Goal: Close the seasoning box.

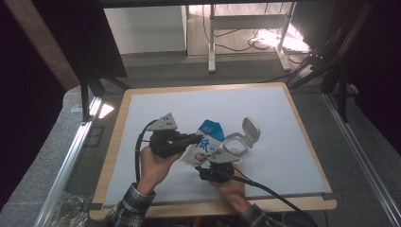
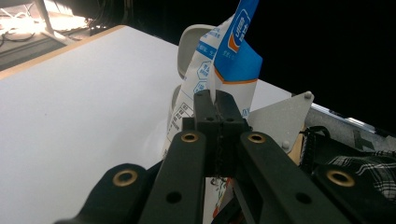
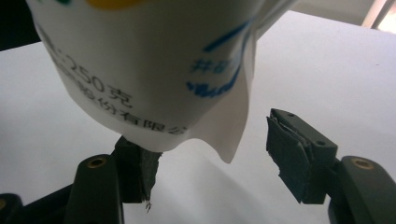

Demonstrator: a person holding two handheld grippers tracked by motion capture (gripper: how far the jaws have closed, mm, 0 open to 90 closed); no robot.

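A blue and white bag (image 1: 208, 137) hangs over the middle of the white table top (image 1: 156, 109). My left gripper (image 1: 197, 138) comes in from the left and is shut on the bag's side seam (image 2: 215, 95). In the left gripper view the bag (image 2: 233, 60) stands upright in front of the jaws. My right gripper (image 1: 208, 163) sits below the bag, jaws open. In the right gripper view the bag's lower end (image 3: 154, 84) hangs above the gap; the right pad (image 3: 294, 154) is apart from it, and the left pad (image 3: 137, 168) lies under its edge.
A white container with its flip lid open (image 1: 241, 139) stands just right of the bag, and shows behind it in the left gripper view (image 2: 187, 46). The table's wooden rim (image 1: 213, 208) runs along the near side. Desk legs and cables lie on the floor beyond.
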